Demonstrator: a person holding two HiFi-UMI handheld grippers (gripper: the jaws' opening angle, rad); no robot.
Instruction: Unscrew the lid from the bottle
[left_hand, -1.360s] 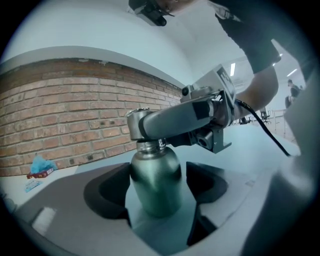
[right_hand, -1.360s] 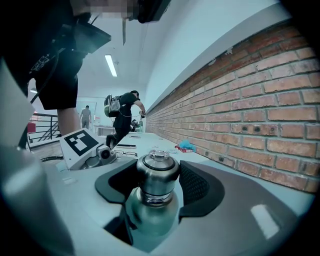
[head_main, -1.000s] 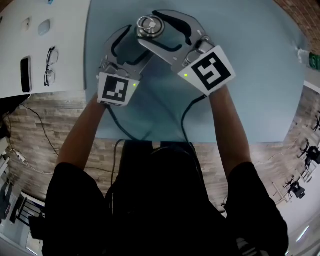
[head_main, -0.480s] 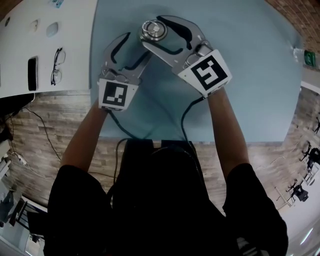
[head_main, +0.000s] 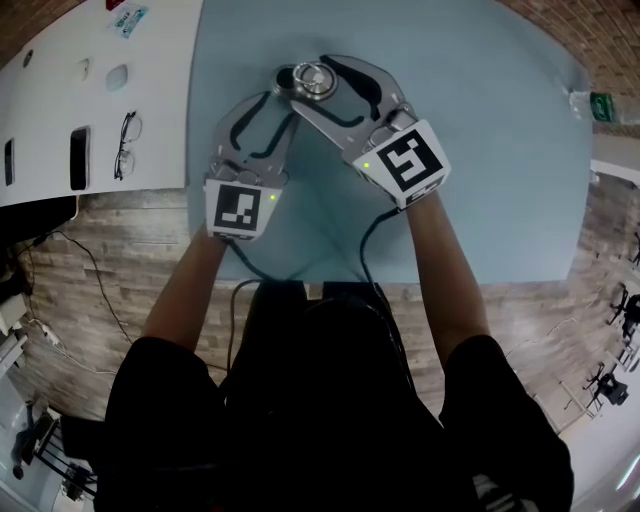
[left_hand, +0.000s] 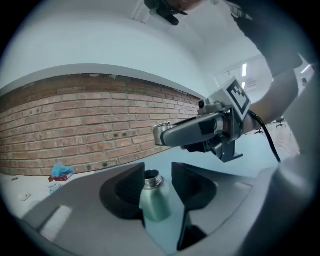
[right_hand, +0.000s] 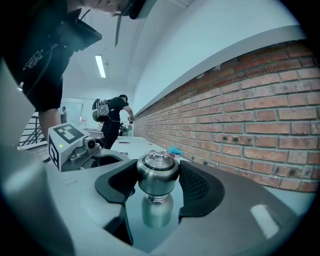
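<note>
Lid (right_hand: 157, 167) off, clamped in right gripper (right_hand: 157, 176) fingers, toward 12 o'clock on counter (head_main: 480, 150); bottle (left_hand: 156, 204), neck open, gripped at shoulder by just-closing left gripper (left_hand: 156, 176) fingers. Looks rigid, slick, light: calls for hold below threads.

My head camera looks steeply down over the person's arms onto the pale blue bench (head_main: 500, 150). The camera on the left hand-held gripper (left_hand: 157, 174) sits close behind its jaws, which have just been closing round the steel bottle (left_hand: 156, 202), and faces level toward the brick wall (left_hand: 75, 120). The right hand-held gripper (right_hand: 158, 173) camera looks likewise, past the lid (right_hand: 157, 162) between its jaws, with the wall on its right. Both gripper views share the bottle, and each catches the other gripper.
</note>
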